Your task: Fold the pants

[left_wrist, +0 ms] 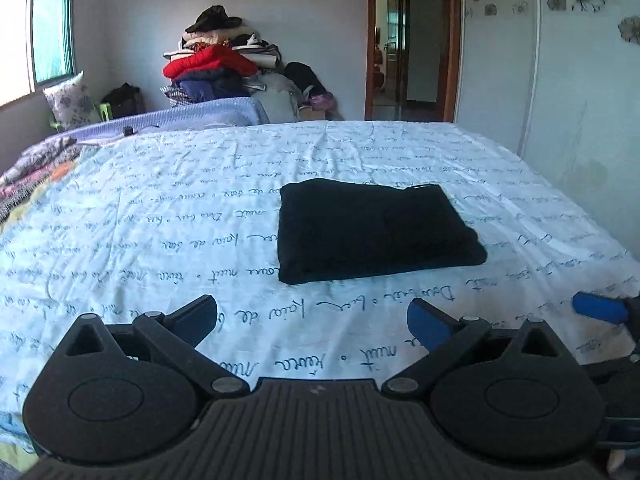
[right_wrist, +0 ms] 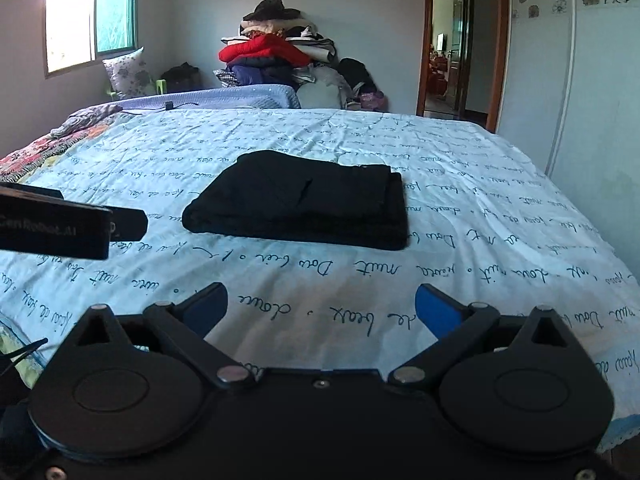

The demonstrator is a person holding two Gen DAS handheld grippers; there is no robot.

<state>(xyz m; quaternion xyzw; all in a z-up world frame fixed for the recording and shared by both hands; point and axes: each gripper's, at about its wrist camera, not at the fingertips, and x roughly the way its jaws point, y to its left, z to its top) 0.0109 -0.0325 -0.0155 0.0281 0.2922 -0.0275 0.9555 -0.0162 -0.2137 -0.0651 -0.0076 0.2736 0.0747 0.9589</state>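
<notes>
The black pants (left_wrist: pixel 372 230) lie folded into a compact rectangle on the white bedspread with script print (left_wrist: pixel 160 208); they also show in the right wrist view (right_wrist: pixel 304 204). My left gripper (left_wrist: pixel 312 316) is open and empty, held near the bed's front edge, short of the pants. My right gripper (right_wrist: pixel 322 306) is open and empty, also short of the pants. A blue fingertip of the right gripper (left_wrist: pixel 600 308) shows at the right of the left wrist view. The left gripper's body (right_wrist: pixel 60 224) shows at the left of the right wrist view.
A pile of clothes (left_wrist: pixel 224 60) stands against the far wall beyond the bed. A patterned quilt (left_wrist: pixel 28 176) lies on the bed's left side. A window (right_wrist: pixel 92 16) is at the far left, an open doorway (right_wrist: pixel 452 48) at the far right, a wardrobe wall (left_wrist: pixel 580 100) alongside.
</notes>
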